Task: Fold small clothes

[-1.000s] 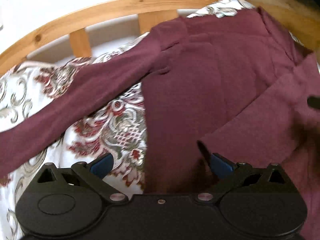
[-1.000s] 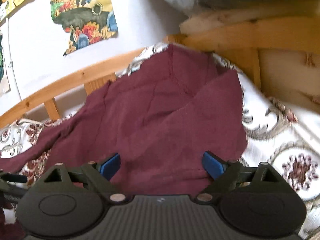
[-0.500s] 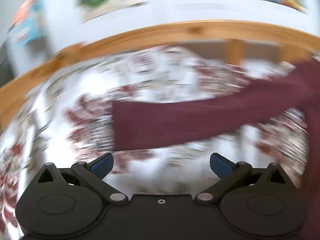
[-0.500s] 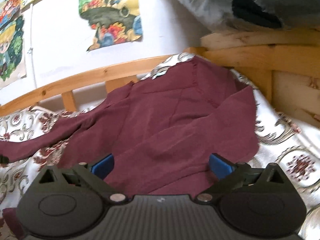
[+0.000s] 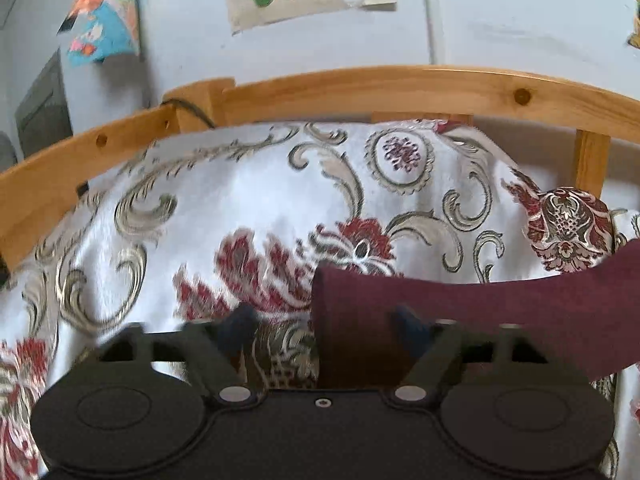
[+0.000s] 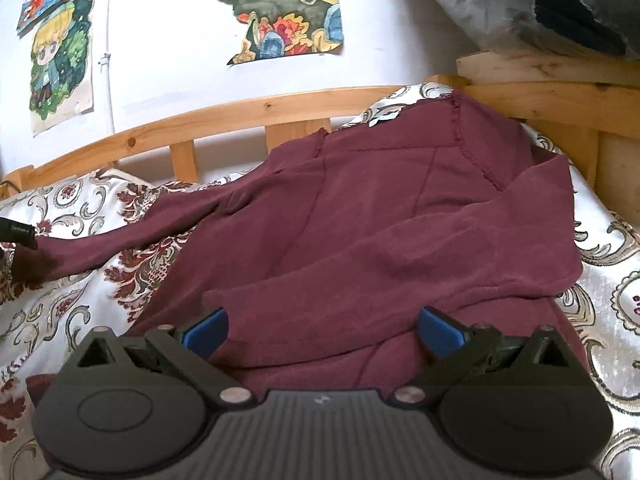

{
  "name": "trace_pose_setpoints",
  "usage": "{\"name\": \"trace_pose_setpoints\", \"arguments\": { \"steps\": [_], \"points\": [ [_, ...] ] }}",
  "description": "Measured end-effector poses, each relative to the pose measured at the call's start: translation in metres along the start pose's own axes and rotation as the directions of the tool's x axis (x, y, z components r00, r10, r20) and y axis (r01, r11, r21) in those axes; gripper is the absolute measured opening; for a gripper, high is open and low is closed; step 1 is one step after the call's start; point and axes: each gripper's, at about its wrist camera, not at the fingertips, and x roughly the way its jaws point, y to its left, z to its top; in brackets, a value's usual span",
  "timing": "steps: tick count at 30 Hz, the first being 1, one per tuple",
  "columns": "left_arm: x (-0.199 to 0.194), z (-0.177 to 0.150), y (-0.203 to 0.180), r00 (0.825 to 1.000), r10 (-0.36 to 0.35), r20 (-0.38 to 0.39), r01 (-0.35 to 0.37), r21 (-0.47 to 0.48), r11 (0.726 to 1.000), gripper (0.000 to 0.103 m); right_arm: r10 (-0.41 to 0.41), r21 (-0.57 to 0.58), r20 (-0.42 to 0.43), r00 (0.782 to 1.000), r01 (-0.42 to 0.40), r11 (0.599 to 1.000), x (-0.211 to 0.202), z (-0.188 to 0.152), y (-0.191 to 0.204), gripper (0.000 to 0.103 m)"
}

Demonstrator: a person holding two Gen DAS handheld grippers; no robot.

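While the patterned bedspread (image 6: 608, 304) fills the lower half of both views, a wooden bed rail (image 5: 400, 88) curves across the frame above it, with a white wall and pinned drawings (image 6: 280, 12) behind. On the bedspread lies the maroon garment (image 6: 380, 220), spread over the centre and right of the right wrist view; its body reaches from the upper right corner of the bed down to the bottom edge of the frame, one sleeve is folded across the front, and the other sleeve (image 5: 480, 308) stretches out to the left edge. In the left wrist view that sleeve comes in from the right edge, and its cuff end sits low in the centre. The left gripper (image 5: 326, 326) has just been closing; its blurred blue fingers (image 5: 412, 326) stand half drawn in, with the cuff between them, and I cannot tell whether the pads already press on the cloth. The right gripper (image 6: 322, 328) hovers at the bottom centre over the garment's lower part, its blue pads (image 6: 206, 330) spread wide and gripping nothing
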Motion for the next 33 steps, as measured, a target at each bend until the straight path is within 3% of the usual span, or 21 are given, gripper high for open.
{"name": "trace_pose_setpoints", "arguments": {
  "steps": [1, 4, 11, 16, 19, 23, 26, 29, 33],
  "points": [
    [-0.001, 0.001, -0.003, 1.000, -0.001, 0.010, 0.001, 0.024, 1.000, 0.029, -0.007, 0.007, -0.003, 1.000, 0.007, 1.000, 0.000, 0.000, -0.001, 0.103],
    [-0.004, 0.002, -0.016, 1.000, -0.011, 0.017, 0.009, 0.093, 0.996, 0.001, -0.036, 0.034, -0.014, 0.999, 0.036, 0.999, 0.002, -0.001, -0.006, 0.103],
    [-0.041, 0.019, -0.028, 0.989, -0.077, 0.125, 0.065, 0.092, 0.994, 0.001, -0.067, 0.064, 0.012, 0.998, 0.066, 0.996, -0.004, 0.003, -0.013, 0.103],
    [-0.091, 0.041, -0.058, 0.950, -0.195, 0.244, 0.166, 0.133, 0.977, 0.001, -0.075, 0.087, 0.035, 0.997, 0.072, 0.994, -0.011, 0.009, -0.017, 0.103],
    [-0.129, 0.047, -0.093, 0.901, -0.271, 0.339, 0.212, 0.200, 0.956, 0.001, -0.081, 0.100, 0.041, 0.996, 0.077, 0.992, -0.019, 0.008, -0.023, 0.103],
    [-0.180, 0.046, -0.139, 0.812, -0.421, 0.404, 0.330, 0.278, 0.902, 0.001, -0.113, 0.104, 0.041, 0.993, 0.108, 0.989, -0.032, 0.004, -0.034, 0.103],
    [-0.213, 0.034, -0.171, 0.731, -0.546, 0.409, 0.423, 0.355, 0.833, 0.001, -0.132, 0.127, 0.035, 0.991, 0.126, 0.984, -0.035, 0.004, -0.044, 0.103],
    [-0.241, 0.010, -0.204, 0.649, -0.660, 0.378, 0.493, 0.452, 0.744, 0.001, -0.154, 0.162, 0.044, 0.987, 0.145, 0.976, -0.036, 0.005, -0.053, 0.103],
    [-0.260, -0.020, -0.233, 0.568, -0.776, 0.273, 0.596, 0.514, 0.617, 0.001, -0.200, 0.158, 0.062, 0.978, 0.189, 0.969, -0.040, 0.007, -0.063, 0.103]
  ]
}}
